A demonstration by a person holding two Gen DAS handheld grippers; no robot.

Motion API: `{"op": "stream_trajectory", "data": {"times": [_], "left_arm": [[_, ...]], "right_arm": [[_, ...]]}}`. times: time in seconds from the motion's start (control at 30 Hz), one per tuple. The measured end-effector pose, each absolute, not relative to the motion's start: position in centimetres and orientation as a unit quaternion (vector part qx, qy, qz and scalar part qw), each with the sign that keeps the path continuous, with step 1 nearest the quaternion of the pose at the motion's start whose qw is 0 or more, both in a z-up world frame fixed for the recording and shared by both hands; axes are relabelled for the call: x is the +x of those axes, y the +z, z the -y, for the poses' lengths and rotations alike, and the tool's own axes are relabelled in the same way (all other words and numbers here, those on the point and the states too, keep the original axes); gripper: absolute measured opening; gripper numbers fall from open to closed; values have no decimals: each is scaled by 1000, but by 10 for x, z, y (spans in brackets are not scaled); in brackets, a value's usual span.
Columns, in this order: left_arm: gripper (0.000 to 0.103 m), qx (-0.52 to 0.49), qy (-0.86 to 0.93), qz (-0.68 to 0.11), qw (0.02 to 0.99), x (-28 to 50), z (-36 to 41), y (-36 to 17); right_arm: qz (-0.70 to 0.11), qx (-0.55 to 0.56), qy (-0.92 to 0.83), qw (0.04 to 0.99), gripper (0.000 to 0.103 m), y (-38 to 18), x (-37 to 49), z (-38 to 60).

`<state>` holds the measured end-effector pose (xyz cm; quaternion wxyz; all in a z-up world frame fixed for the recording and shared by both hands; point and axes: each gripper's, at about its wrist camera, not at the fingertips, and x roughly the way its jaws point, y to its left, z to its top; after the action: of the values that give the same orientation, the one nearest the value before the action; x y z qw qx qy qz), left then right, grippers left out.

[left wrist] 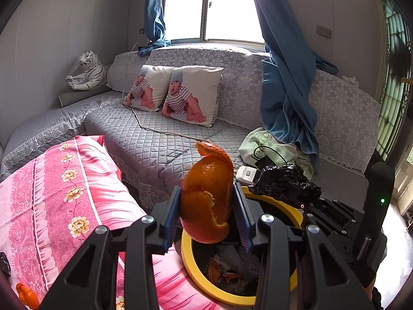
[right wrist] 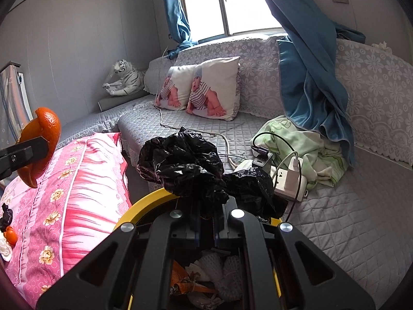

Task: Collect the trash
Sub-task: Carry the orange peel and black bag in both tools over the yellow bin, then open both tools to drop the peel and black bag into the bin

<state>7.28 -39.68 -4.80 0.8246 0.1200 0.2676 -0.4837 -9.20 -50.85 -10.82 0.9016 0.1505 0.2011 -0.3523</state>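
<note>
a: sofa (left wrist: 160,144) first, grey quilted, running under the window, with two baby-print cushions (left wrist: 175,95) against its back and a white toy tiger (left wrist: 86,71) in the far corner.

b: and nearer?

a: pink flowered bedding (left wrist: 64,196) on the left, a blue curtain (left wrist: 286,93) hanging down onto the seat, a green cloth (right wrist: 307,144) bunched below it.

b: where does the trash go?

a: yellow-rimmed bin (left wrist: 188,255), right below both tools. peel scraps and white wrappers already lie inside.

b: the tools?

a: left gripper (left wrist: 209,211) is clamped on an orange peel (left wrist: 209,196), which stands upright over the bin's rim. right gripper (right wrist: 206,222) has its jaws pressed together, pinching a crumpled black plastic bag (right wrist: 185,165) above the far rim.

b: anything smaller?

a: a white power strip (right wrist: 289,180) with chargers plugged in, just beside the bag, and more orange bits (left wrist: 27,294) on the bedding's near edge.
</note>
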Motion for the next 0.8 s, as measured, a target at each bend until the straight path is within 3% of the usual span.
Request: {"op": "stream_trajectory", "data": {"times": [0.8], "left_arm": [[38, 144, -496, -357, 778, 91, 443, -112]], "right_arm": [[-260, 180, -360, 878, 8, -140, -95, 523]]}}
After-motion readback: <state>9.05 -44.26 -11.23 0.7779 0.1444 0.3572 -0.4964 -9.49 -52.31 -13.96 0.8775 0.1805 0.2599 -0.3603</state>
